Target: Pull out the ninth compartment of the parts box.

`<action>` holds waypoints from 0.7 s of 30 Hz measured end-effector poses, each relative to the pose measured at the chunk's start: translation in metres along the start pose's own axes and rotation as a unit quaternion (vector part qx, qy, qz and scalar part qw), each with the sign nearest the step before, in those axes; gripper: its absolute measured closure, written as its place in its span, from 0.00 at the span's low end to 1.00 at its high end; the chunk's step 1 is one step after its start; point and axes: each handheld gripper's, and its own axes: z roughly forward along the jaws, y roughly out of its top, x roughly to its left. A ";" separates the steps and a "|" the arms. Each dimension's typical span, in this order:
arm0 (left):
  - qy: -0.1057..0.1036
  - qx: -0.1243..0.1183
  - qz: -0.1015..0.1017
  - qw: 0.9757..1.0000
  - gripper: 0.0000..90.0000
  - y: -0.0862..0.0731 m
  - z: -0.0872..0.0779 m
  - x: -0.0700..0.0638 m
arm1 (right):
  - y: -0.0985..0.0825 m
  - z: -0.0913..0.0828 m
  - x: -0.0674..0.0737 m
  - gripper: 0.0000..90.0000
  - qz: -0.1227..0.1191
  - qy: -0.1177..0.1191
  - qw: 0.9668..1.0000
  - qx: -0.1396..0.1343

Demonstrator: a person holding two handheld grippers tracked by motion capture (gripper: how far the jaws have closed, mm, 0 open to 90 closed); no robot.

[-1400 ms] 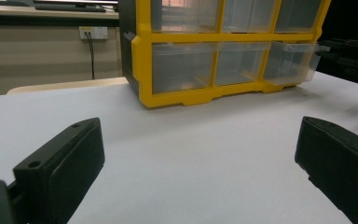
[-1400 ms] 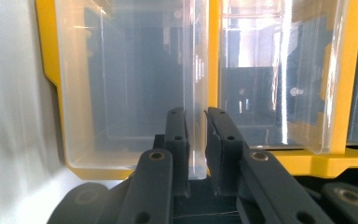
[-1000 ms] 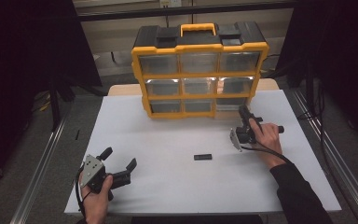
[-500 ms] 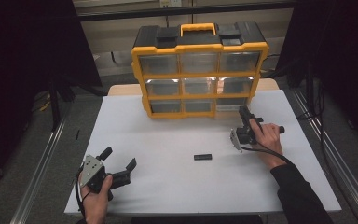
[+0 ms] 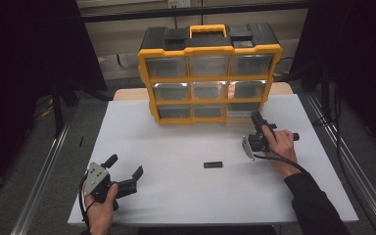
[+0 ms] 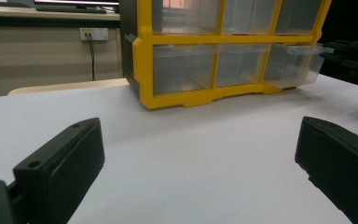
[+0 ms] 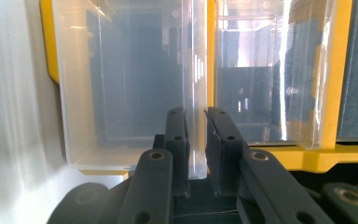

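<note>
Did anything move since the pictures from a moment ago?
Nothing visibly changed. The right gripper stays clamped on the front lip of the clear plastic drawer, pulled slightly out of the yellow organiser box. The left gripper rests open on the white table, and the small black block lies where it was.

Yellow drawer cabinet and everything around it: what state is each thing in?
Drawer cabinet: upright on table.
Bottom-right drawer: pulled partly out.
Other drawers: pushed in.
Right gripper: jaws shut on the drawer's handle.
Left gripper: jaws open, empty.
Small black piece: lying flat, untouched.
</note>
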 end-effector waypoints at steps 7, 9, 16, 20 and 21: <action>0.001 -0.003 -0.003 1.000 0.02 0.000 0.000 -0.001 | 0.000 -0.001 0.000 0.90 0.003 0.004 1.000 0.003; 0.001 -0.001 -0.001 1.000 0.02 0.000 0.000 0.000 | 0.000 -0.001 0.000 0.90 0.004 0.004 1.000 0.001; 0.001 -0.001 0.000 1.000 0.02 0.000 0.000 0.000 | 0.000 -0.003 0.000 0.90 0.008 0.004 1.000 0.000; 0.001 -0.002 -0.002 1.000 0.02 0.000 0.000 0.000 | 0.000 -0.004 0.000 0.89 0.009 0.006 1.000 -0.001; 0.002 -0.002 -0.002 1.000 0.02 0.000 0.001 0.000 | 0.000 -0.004 0.000 0.89 0.013 0.006 1.000 0.001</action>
